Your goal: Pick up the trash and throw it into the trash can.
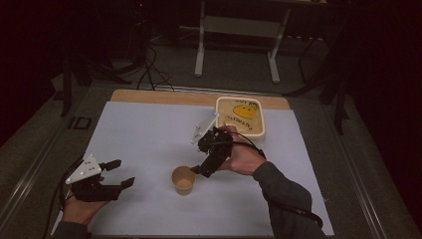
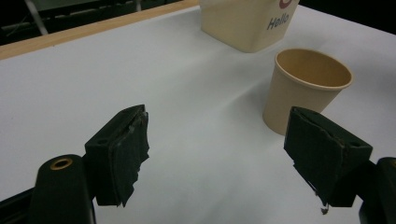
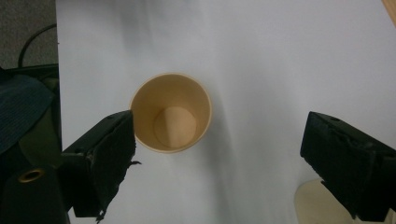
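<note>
Counter [image 1: 149,134] under both tools. Cream tub [image 1: 240,117] beyond my right hand-held gripper [image 1: 199,172], which hangs jaws spread, pointing down, paper cup [image 3: 171,112] right below it, empty, upright. Left hand-held gripper [image 2: 219,158] spread too, cup ahead-right. I'd say centre over the rim, lower straight, squeeze gently so it won't crush.

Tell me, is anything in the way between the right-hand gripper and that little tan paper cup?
Nothing visible is. The right gripper hangs open above the tan paper cup, looking down into its empty inside, with bare white table cover around it. The cream square tub sits farther back, off that path.
</note>
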Motion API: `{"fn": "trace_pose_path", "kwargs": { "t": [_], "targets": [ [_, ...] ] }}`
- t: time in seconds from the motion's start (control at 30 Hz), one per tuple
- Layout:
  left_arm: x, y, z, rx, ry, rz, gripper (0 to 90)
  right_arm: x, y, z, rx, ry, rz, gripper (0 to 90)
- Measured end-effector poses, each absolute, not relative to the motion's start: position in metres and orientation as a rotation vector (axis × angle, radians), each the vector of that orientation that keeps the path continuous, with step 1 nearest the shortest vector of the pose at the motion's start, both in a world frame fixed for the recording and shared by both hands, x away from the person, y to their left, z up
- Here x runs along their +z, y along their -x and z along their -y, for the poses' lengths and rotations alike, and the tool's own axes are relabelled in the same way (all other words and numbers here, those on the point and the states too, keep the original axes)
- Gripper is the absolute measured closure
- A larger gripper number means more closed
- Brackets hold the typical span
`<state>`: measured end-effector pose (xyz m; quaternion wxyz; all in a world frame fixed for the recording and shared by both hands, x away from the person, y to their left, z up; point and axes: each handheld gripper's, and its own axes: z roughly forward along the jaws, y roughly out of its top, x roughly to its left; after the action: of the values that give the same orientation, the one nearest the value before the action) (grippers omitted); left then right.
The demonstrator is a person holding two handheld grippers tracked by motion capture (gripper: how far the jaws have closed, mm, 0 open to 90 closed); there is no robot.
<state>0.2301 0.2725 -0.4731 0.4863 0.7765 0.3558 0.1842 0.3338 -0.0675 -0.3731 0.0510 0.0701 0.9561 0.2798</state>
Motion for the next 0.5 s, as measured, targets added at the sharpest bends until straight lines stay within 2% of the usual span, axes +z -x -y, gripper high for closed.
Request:
{"fn": "trace_pose_path", "kwargs": {
  "t": [0.5],
  "targets": [
    [-0.473, -0.230, -0.273, 0.447, -1.889, -0.866, 22.0, -0.377, -0.332, 0.054, 0.749, -0.160, -2.967, 9.3]
  ]
}}
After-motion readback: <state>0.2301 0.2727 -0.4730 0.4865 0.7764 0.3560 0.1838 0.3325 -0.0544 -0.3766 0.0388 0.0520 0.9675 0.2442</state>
